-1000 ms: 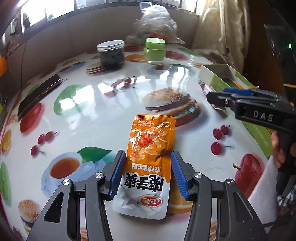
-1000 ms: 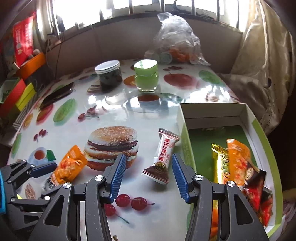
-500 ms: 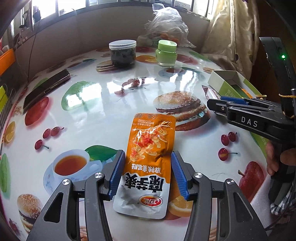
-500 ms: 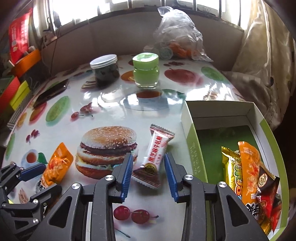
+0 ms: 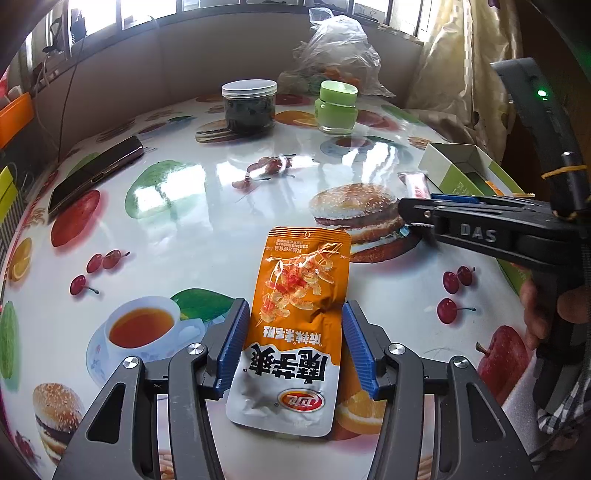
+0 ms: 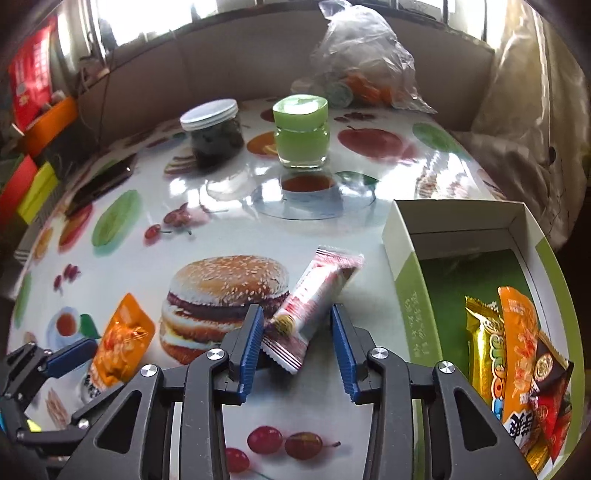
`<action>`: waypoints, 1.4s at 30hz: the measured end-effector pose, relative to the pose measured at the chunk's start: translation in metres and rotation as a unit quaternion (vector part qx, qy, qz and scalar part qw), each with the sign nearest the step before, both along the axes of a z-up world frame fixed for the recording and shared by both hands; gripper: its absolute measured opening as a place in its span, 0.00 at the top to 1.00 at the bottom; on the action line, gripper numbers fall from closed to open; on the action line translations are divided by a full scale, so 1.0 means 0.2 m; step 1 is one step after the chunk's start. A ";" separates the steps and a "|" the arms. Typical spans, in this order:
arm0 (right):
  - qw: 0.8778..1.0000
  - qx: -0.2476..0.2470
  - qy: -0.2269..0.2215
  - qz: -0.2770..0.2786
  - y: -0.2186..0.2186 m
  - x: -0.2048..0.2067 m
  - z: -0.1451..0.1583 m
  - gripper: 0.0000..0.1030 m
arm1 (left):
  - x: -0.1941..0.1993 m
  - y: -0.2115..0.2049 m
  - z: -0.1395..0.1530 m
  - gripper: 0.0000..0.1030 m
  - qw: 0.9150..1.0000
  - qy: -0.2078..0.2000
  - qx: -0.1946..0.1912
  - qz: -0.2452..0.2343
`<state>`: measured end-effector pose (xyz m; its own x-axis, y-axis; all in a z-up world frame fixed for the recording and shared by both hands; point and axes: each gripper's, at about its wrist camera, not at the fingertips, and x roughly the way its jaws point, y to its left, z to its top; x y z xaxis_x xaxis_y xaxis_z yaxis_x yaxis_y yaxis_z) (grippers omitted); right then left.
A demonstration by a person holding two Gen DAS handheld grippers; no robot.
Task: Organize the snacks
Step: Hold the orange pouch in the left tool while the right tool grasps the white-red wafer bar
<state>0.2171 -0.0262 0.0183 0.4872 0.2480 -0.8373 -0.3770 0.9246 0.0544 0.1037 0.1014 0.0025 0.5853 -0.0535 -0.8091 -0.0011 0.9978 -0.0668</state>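
While the right gripper (image 6: 297,347) opens, the candy bar (image 6: 314,295) lies askew between its fingers.

Daylight from the far windows (image 5: 207,9) glares on the glossy table (image 5: 177,206); fisheye edges darken and bend.
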 end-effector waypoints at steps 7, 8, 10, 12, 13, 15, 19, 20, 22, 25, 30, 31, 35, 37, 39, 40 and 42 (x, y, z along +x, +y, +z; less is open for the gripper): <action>1.000 -0.011 -0.011 -0.005 0.03 0.02 -0.01 0.79 | 0.00 0.01 0.00 0.48 1.000 -0.001 -0.004 0.003; 1.000 -0.010 -0.012 0.001 0.04 0.01 -0.01 0.79 | 0.00 0.01 0.00 0.48 1.000 -0.001 -0.005 0.004; 1.000 -0.004 -0.012 0.014 0.05 -0.01 -0.01 0.79 | 0.00 0.01 0.00 0.48 1.000 -0.001 -0.005 0.005; 1.000 0.013 -0.004 0.028 0.05 -0.03 -0.01 0.79 | 0.00 0.01 0.00 0.48 1.000 -0.001 -0.004 0.005; 0.999 0.018 -0.001 0.037 0.05 -0.05 -0.01 0.79 | 0.00 0.01 0.00 0.48 1.000 -0.001 -0.004 0.005; 0.998 0.022 0.003 0.062 0.06 -0.11 -0.01 0.79 | 0.00 0.01 0.00 0.48 1.000 -0.001 -0.002 0.006; 0.997 0.029 0.015 0.071 0.04 -0.19 0.01 0.79 | 0.00 0.00 0.00 0.48 1.000 -0.001 0.003 0.007; 0.997 0.033 0.019 0.069 0.02 -0.21 0.01 0.79 | 0.00 0.00 0.00 0.48 1.000 -0.001 0.005 0.006; 0.997 0.035 0.024 0.066 0.00 -0.24 0.01 0.79 | 0.00 -0.01 0.00 0.48 1.000 0.001 0.005 0.007; 0.997 0.039 0.029 0.063 -0.01 -0.25 0.02 0.74 | 0.02 0.00 0.01 0.47 1.000 0.007 -0.005 0.009; 0.998 0.025 0.021 0.051 -0.01 -0.21 0.01 0.65 | 0.03 0.04 0.01 0.47 0.999 0.017 -0.031 0.019; 0.998 0.023 0.019 0.053 -0.01 -0.21 0.01 0.62 | 0.03 0.04 0.01 0.47 0.999 0.018 -0.035 0.022; 0.998 0.009 0.009 0.057 0.01 -0.21 0.01 0.61 | 0.04 0.05 0.01 0.47 0.999 0.023 -0.033 0.030; 0.998 0.016 0.009 0.053 0.01 -0.21 0.00 0.61 | 0.04 0.04 0.01 0.47 0.999 0.024 -0.029 0.029; 0.998 0.017 0.009 0.052 0.00 -0.21 0.00 0.62 | 0.04 0.04 0.01 0.47 0.999 0.026 -0.024 0.029; 0.998 0.013 0.006 0.053 0.00 -0.22 0.00 0.67 | 0.04 0.04 0.01 0.47 0.999 0.027 -0.023 0.031; 0.999 0.007 0.001 0.048 -0.01 -0.22 0.00 0.74 | 0.04 0.03 0.01 0.47 0.999 0.027 -0.022 0.033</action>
